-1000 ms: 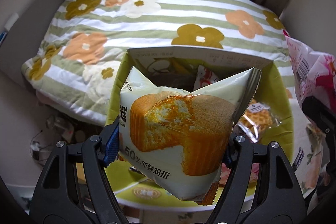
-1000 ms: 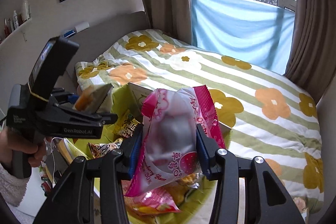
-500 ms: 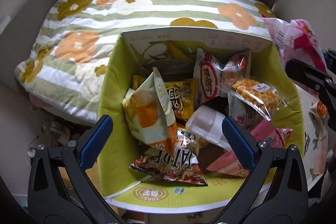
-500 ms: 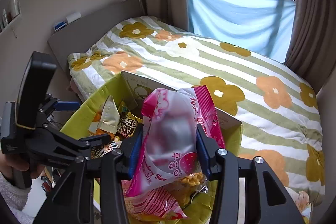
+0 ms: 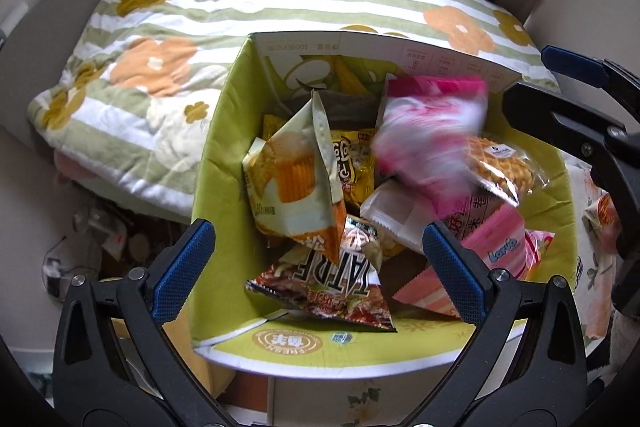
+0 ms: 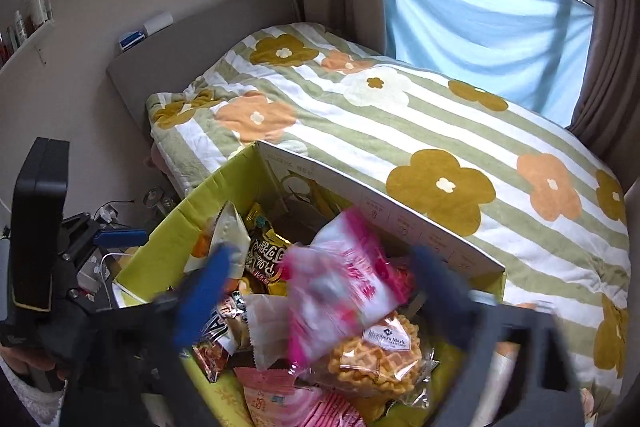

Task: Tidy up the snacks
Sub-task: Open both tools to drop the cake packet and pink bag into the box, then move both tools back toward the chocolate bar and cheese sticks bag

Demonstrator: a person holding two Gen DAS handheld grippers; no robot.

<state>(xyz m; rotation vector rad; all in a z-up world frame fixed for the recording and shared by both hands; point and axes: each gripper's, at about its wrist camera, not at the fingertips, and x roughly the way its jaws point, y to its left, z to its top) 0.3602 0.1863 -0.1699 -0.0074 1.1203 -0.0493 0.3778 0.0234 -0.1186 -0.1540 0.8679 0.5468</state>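
our left tongs (image 5: 320, 263) stand wide open and empty over the green box (image 5: 208, 163), where the cake packet (image 5: 292, 183) lies among other snacks. our right tongs (image 6: 320, 291) have just sprung wide; the pink packet (image 6: 340, 279), blurred, sits between the pads, untouched, atop the waffle bag (image 6: 376, 355).

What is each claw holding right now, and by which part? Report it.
Nothing. The left claw stands open above the snack box; the right claw has just opened, and the pink snack packet is free of it.
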